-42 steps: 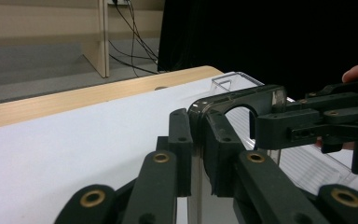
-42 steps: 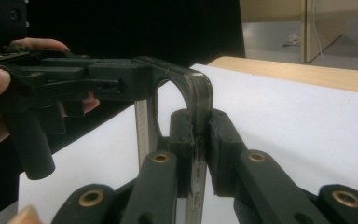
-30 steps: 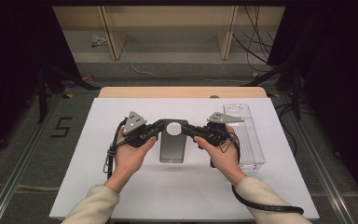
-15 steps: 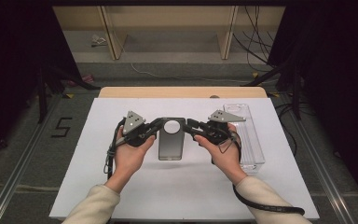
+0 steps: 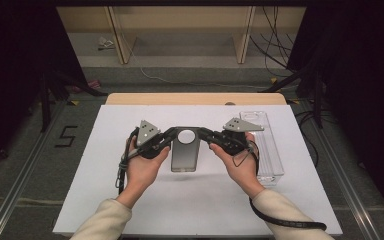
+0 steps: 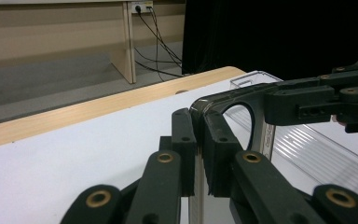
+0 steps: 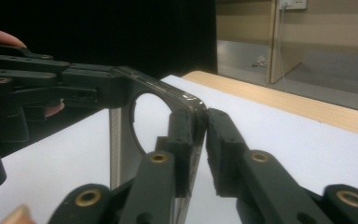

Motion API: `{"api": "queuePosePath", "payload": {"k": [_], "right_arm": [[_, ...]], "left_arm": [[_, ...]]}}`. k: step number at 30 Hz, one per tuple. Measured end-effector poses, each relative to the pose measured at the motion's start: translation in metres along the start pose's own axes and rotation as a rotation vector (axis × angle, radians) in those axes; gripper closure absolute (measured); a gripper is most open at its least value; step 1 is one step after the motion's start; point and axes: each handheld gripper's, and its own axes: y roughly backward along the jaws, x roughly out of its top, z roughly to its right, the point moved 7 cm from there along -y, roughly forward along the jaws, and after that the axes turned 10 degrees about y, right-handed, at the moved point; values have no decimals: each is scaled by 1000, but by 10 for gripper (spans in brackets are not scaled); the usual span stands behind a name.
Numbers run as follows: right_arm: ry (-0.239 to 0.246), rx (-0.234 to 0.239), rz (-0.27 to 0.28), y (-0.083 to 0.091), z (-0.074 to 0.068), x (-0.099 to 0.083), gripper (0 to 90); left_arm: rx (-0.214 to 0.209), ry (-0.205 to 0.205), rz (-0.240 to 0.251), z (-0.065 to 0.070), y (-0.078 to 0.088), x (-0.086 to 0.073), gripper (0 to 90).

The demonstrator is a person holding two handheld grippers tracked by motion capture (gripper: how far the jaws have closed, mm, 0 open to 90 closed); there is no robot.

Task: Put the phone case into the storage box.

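Observation:
A translucent grey phone case (image 5: 185, 155) with a round hole near its top is over the middle of the white table (image 5: 100, 150); whether it touches the table I cannot tell. My left gripper (image 5: 173, 134) is shut on its top left corner, and my right gripper (image 5: 203, 134) is shut on its top right corner. In the left gripper view the jaws of the left gripper (image 6: 198, 154) pinch the case (image 6: 216, 100) edge-on, with the right gripper (image 6: 321, 100) clamped on the far corner. The right gripper view has my right gripper (image 7: 200, 149) closed on the case (image 7: 121, 121), with the left gripper (image 7: 42, 88) beyond.
A clear plastic tray (image 5: 267, 150) lies along the table's right side, just behind my right hand, and appears in the left gripper view as a ribbed clear tray (image 6: 307, 154). A wooden strip (image 5: 195, 98) edges the table's far side. A cable (image 5: 285, 220) trails from my right forearm.

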Motion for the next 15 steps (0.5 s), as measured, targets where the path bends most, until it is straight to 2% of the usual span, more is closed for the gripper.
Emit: {"api": "queuePosePath", "payload": {"k": [15], "right_arm": [[4,-33,-16,4,2,1,839]], "left_arm": [[-1,-9,4,4,-2,-2,837]]}}
